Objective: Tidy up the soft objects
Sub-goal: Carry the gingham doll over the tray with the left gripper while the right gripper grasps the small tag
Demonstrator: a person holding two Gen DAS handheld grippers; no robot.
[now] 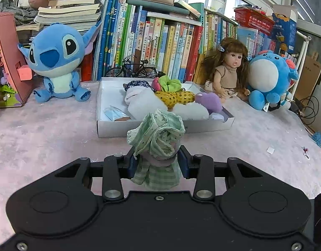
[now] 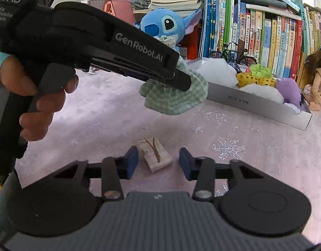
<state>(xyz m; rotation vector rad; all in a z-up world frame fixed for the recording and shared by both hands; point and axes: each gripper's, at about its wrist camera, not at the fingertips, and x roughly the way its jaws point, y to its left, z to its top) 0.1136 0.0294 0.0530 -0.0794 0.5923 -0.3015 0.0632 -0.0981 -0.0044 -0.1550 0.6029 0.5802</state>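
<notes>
My left gripper (image 1: 158, 156) is shut on a bunched green checked cloth (image 1: 160, 133), held above the pink tabletop in front of a white box (image 1: 160, 128). The right wrist view shows that gripper (image 2: 181, 81) from the side, with the cloth (image 2: 177, 98) hanging from its tip near the box (image 2: 254, 104). Several soft items lie in the box: white fluffy pieces (image 1: 143, 100), a yellow sequinned piece (image 1: 177, 98), a purple plush (image 1: 210, 102). My right gripper (image 2: 158, 159) is open low over the table, its blue pads (image 2: 131, 163) either side of a small folded beige cloth (image 2: 155, 154), with a gap on each side.
A blue alien plush (image 1: 57, 62), a doll (image 1: 227, 69) and a round blue plush (image 1: 269, 77) sit against a row of books (image 1: 160, 48). A model bicycle (image 1: 133, 69) stands behind the box. Cables (image 1: 307, 108) lie far right. A person's hand (image 2: 41, 104) grips the left handle.
</notes>
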